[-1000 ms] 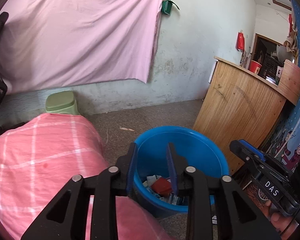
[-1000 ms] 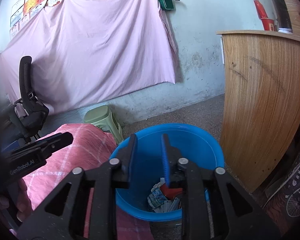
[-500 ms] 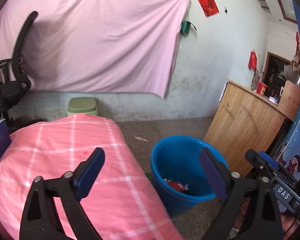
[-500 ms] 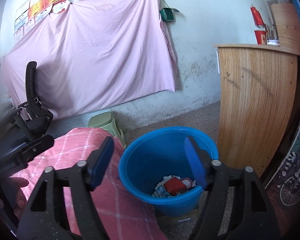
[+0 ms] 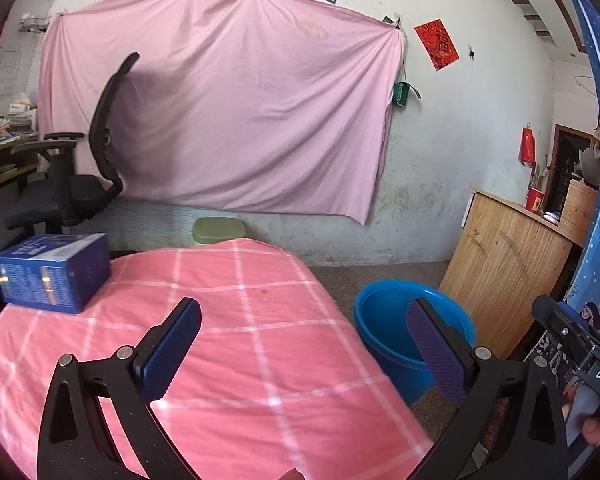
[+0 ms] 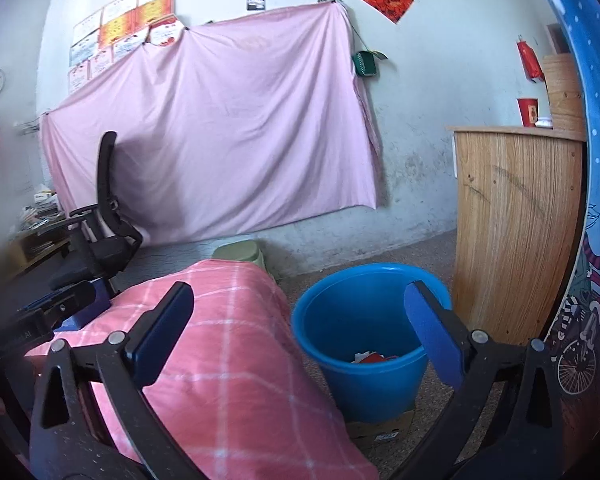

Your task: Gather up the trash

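**Both grippers wide open, trash in the bucket**

The trash (image 6: 370, 357), seemingly paper scraps though hard to make out, lies at the bottom of the blue bucket (image 6: 332, 320), on the floor just beside the pink checked tabletop's (image 5: 240, 320) right edge. The left gripper (image 5: 304, 354) and right gripper (image 6: 300, 334) have just been opening; both jaws stand wide, nothing between them. A blue box (image 5: 52, 272) sits at the tabletop's far left corner.

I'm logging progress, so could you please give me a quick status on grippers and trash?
Left gripper and right gripper open, empty. Trash in blue bucket. Blue box left on table.
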The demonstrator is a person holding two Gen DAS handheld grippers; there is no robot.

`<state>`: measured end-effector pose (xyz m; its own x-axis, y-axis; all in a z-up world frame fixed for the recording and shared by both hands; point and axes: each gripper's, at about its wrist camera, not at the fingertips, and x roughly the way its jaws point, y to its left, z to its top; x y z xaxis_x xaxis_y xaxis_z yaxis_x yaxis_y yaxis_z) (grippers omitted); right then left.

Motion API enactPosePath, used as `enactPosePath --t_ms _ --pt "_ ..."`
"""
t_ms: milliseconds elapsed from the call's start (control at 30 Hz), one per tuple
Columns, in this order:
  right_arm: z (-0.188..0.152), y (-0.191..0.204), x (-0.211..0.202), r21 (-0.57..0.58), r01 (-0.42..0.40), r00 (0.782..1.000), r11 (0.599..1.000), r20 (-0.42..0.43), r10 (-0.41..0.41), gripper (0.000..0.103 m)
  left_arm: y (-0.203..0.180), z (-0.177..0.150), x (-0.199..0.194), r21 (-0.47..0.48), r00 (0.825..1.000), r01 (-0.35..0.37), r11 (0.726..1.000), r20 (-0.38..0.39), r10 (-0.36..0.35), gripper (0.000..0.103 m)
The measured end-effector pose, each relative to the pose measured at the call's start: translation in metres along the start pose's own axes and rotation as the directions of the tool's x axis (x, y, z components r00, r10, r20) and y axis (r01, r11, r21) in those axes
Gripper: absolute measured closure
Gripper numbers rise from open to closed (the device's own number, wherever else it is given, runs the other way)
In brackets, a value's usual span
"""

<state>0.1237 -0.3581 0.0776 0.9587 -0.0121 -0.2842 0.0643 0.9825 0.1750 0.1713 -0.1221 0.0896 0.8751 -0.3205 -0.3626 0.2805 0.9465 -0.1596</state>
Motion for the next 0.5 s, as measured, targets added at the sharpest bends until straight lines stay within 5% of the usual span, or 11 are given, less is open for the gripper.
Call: enactPosePath --t_ms 500 --pt "-0.034 0.063 -0.09 -0.065 -0.047 0.995 0.997 0.083 0.053 0.0 0.034 -0.047 -0.11 0.012 0.994 -0.08 0.997 0.082 0.079 0.002"
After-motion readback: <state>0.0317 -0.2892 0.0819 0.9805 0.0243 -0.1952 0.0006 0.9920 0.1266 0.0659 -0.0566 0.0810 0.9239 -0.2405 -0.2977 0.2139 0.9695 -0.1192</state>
